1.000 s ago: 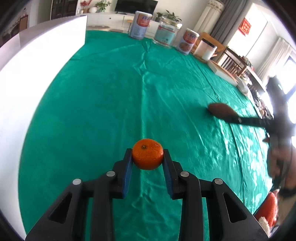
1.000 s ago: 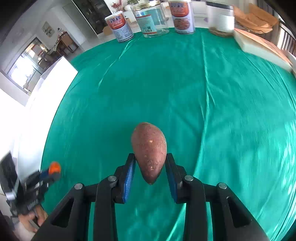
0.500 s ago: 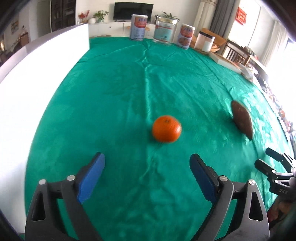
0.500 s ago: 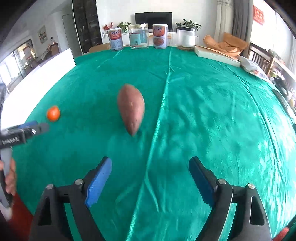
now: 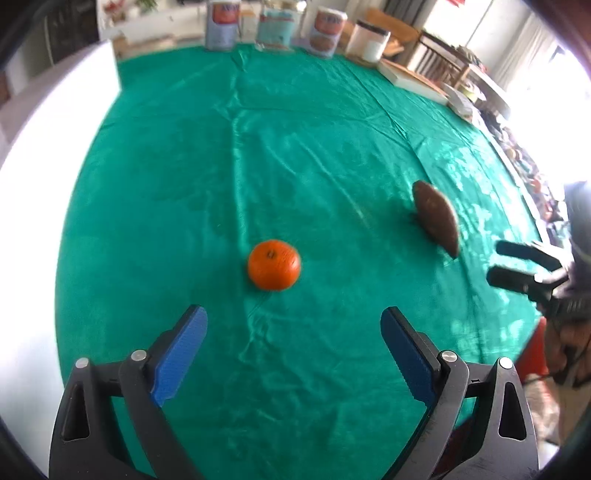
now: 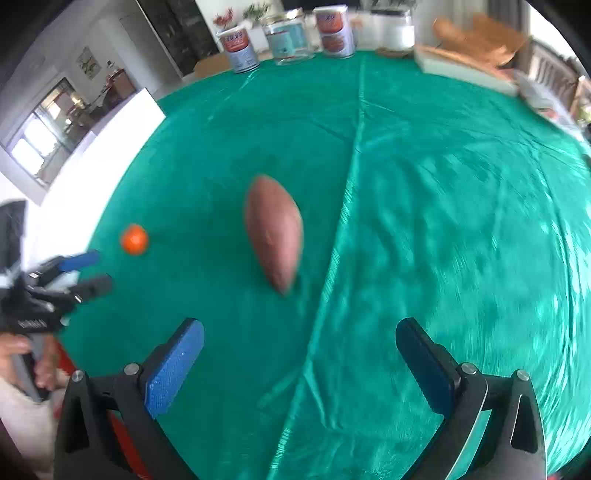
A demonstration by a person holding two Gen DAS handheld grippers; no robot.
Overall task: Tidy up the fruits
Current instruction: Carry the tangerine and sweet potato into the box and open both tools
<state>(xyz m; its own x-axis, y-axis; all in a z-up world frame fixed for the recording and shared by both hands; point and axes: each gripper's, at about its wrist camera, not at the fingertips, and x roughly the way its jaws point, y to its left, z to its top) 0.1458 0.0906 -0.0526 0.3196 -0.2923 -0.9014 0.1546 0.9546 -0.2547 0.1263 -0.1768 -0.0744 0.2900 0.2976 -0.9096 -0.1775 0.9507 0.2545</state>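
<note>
Left wrist: orange [image 5: 274, 264] lies beyond open left gripper [image 5: 293, 345].

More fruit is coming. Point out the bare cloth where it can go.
Free: the wide green cloth between the orange and the cans at the far edge, and the stretch right of the sweet potato. Tighter: the strip between orange and sweet potato.

My left wrist camera looks steeply down along fingers, near green tablecloth [image 5: 295, 155]. Right likewise. Both share tangerine [image 5: 274, 264], sweet potato [image 6: 275, 230], far-edge cans [image 5: 222, 23].
</note>
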